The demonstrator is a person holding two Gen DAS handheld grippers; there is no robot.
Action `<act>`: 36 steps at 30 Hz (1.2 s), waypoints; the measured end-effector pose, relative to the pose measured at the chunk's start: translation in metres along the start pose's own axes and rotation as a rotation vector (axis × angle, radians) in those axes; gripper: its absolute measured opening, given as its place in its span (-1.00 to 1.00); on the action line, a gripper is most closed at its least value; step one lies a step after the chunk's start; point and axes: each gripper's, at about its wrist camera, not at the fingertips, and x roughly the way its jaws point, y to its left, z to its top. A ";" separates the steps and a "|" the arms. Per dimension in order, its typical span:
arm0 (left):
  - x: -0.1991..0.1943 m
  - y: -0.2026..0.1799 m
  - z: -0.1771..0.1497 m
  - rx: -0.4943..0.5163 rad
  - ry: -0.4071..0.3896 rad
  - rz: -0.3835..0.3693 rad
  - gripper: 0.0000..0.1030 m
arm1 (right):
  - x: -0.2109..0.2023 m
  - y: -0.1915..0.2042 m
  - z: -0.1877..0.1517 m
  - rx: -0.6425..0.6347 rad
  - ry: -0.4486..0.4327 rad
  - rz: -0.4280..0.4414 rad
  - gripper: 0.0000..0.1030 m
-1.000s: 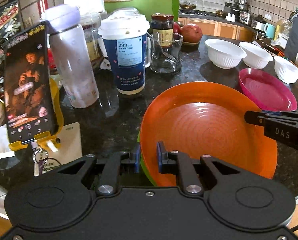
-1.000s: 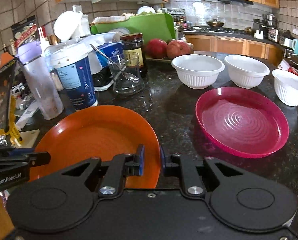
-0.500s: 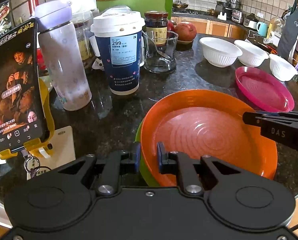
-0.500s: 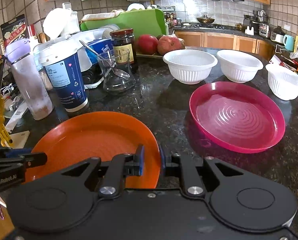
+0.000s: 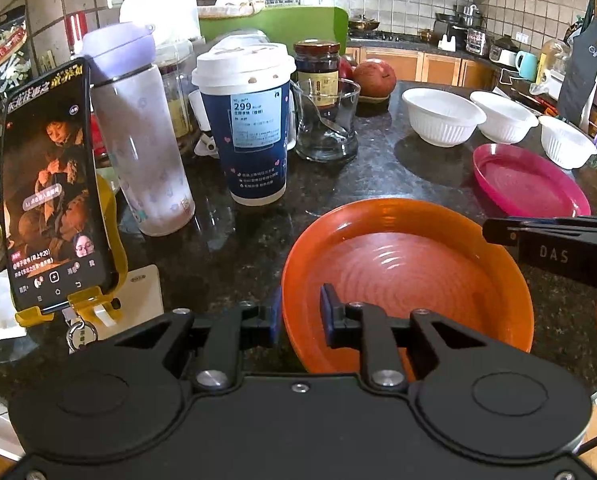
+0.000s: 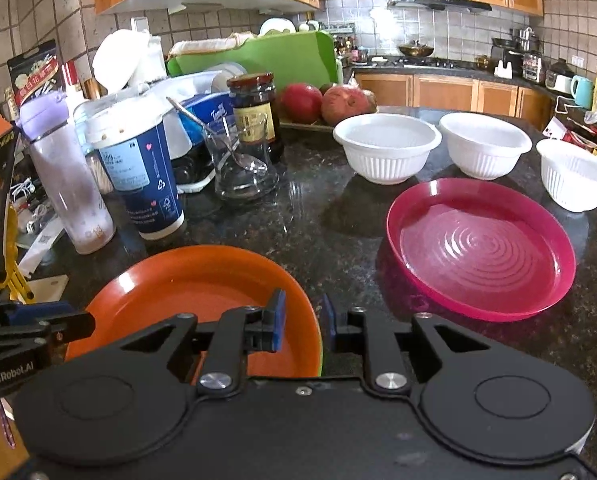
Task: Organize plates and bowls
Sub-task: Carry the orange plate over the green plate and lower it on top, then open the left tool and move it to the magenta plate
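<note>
Your left gripper (image 5: 298,314) and right gripper (image 6: 301,326) are both easing open around opposite rims of the orange plate (image 5: 410,276), no longer pinching it. It is lying flat, face up, near you on the counter (image 6: 318,232), left of the pink plate (image 6: 482,248).

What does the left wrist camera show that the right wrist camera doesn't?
Only the left wrist view shows the phone's lit screen face-on and the keys hanging below it. Only the right wrist view shows a sliver of green plate under the orange plate's edge. Both show the orange plate, pink plate, three white bowls and blue cup; each gripper's jaws, just opening, straddle the orange plate's rim.
</note>
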 end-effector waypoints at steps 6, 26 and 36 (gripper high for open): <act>-0.004 0.000 0.002 -0.029 -0.022 -0.011 0.04 | -0.009 -0.003 0.001 0.005 -0.054 -0.008 -0.28; -0.006 -0.033 0.017 -0.003 -0.063 -0.088 0.14 | -0.058 -0.049 0.002 0.119 -0.257 -0.168 0.11; 0.004 -0.073 0.028 -0.011 -0.030 -0.104 0.14 | -0.078 -0.113 0.003 0.055 -0.261 -0.307 0.16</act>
